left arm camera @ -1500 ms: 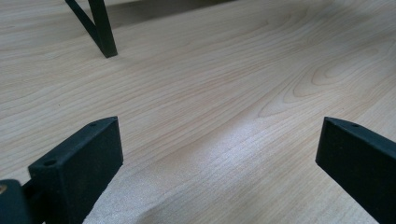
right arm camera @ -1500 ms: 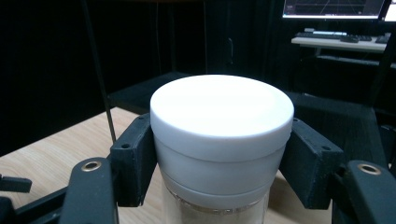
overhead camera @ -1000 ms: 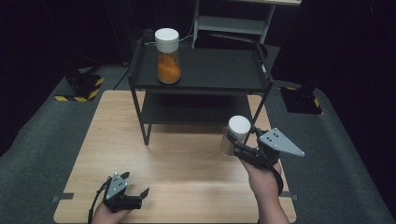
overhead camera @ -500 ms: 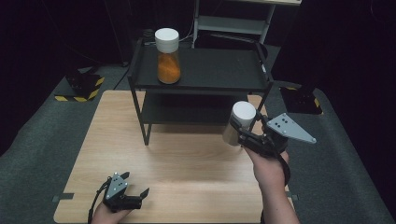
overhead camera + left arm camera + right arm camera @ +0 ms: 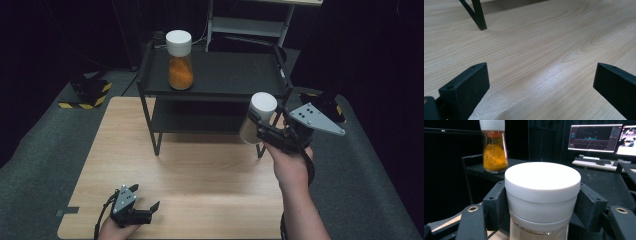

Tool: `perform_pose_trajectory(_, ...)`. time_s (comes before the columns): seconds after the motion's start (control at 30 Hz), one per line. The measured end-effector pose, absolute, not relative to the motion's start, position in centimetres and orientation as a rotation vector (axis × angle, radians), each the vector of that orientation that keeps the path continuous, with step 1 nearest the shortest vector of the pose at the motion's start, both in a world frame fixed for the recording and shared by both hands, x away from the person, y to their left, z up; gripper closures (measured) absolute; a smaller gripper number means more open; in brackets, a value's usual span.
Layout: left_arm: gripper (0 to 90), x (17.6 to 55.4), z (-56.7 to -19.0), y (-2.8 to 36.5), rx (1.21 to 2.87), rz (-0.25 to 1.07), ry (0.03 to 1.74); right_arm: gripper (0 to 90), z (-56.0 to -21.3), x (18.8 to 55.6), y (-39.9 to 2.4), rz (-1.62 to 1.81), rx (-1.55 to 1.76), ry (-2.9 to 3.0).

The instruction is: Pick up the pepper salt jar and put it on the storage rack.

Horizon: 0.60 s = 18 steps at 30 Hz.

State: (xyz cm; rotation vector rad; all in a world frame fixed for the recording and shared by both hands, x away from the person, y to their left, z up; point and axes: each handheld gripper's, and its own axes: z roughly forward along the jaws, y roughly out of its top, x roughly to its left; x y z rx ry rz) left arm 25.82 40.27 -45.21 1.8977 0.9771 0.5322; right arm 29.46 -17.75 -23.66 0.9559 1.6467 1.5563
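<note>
A: The clear glass jar with the white screw lid and pale contents (image 5: 257, 120) sits higher than it did a second ago. Then it hung low over the right side of the light wooden worktop (image 5: 200, 175); now its lid is about level with the top deck of the black metal two-tier shelf (image 5: 225, 75), just off the shelf's right front corner.

B: So it's being lifted for shelving?

A: That's my reading. The second glass jar, white-lidded and holding orange powder (image 5: 179, 60), already stands on that top deck at the left, so this one likely goes beside it. It still has to travel in over the edge.

B: How is it held?

A: The right gripper (image 5: 541, 202) has its black fingers (image 5: 496, 205) pinching the jar at the neck, one on either side just under the lid, with the jar upright and centred between them.

B: And the other hand?

A: The left gripper (image 5: 131, 205) is low at the near left of the worktop, unmoved, fingers spread wide with only bare wood between them.
</note>
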Motion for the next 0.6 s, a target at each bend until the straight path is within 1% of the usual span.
perform_pose_trajectory(0.6,0.5,25.8,-45.2,40.4,1.896,0.528,0.98,33.9,-19.7,31.4,-16.9,1.552,0.941,1.614)
